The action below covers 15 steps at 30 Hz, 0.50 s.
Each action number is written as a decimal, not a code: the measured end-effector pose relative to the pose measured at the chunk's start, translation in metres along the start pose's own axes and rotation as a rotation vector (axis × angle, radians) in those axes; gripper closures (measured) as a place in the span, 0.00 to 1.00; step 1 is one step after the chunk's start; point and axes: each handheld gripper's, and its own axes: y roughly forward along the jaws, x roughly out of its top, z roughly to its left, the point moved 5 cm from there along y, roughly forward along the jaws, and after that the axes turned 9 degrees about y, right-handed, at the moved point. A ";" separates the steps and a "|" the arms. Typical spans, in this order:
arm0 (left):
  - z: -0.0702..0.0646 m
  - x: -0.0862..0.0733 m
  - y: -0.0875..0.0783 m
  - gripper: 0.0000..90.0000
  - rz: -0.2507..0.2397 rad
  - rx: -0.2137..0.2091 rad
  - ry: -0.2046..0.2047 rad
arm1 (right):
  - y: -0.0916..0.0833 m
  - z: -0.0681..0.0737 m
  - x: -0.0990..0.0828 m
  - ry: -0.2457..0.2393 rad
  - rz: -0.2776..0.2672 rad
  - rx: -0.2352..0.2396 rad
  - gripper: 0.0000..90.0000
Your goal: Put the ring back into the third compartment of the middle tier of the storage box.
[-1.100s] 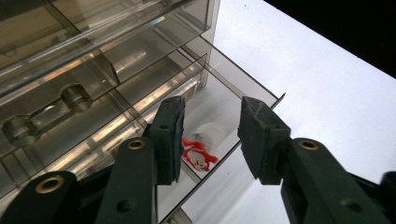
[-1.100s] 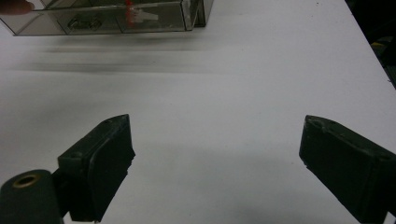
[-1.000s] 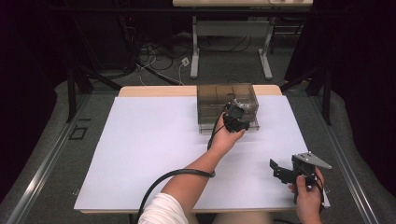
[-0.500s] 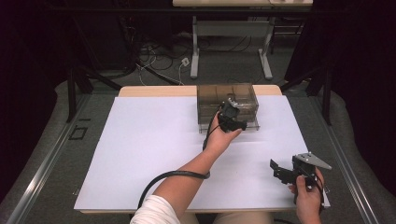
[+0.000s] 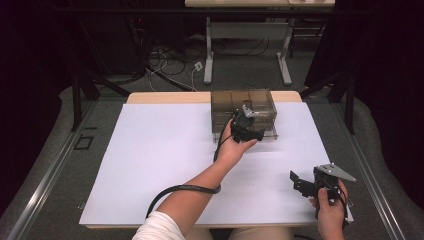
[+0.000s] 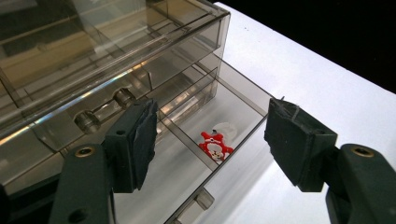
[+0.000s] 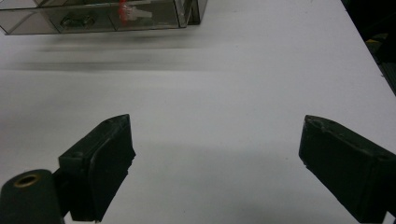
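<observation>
right gripper (image 5: 301,182) at lower right of the high view, jaws wide, nothing between them, over bare white sheet (image 5: 165,150). left gripper (image 5: 248,131) at frame centre, at the front of the clear drawer box (image 5: 243,101); its jaws have just been opening and now stand apart, gripping nothing. in the left gripper view the drawer (image 6: 243,100) is pulled out, small red toy (image 6: 215,146) lying in its compartment beside a divider, between the jaws in frame.
</observation>
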 end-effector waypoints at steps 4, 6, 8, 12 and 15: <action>0.001 -0.003 -0.009 0.36 -0.004 -0.005 0.004 | 0.000 0.001 0.000 0.012 0.000 -0.003 0.11; 0.002 -0.006 -0.015 0.36 -0.013 -0.021 -0.009 | 0.000 0.001 0.000 0.012 -0.001 -0.003 0.11; 0.004 -0.009 -0.020 0.36 -0.014 -0.020 -0.018 | 0.000 0.001 -0.001 0.011 -0.001 -0.005 0.11; 0.008 -0.017 -0.031 0.32 -0.022 -0.038 -0.075 | -0.001 0.000 0.000 0.008 0.001 -0.006 0.11; 0.014 -0.027 -0.042 0.29 -0.023 -0.035 -0.082 | -0.001 0.000 -0.001 0.007 0.002 -0.010 0.11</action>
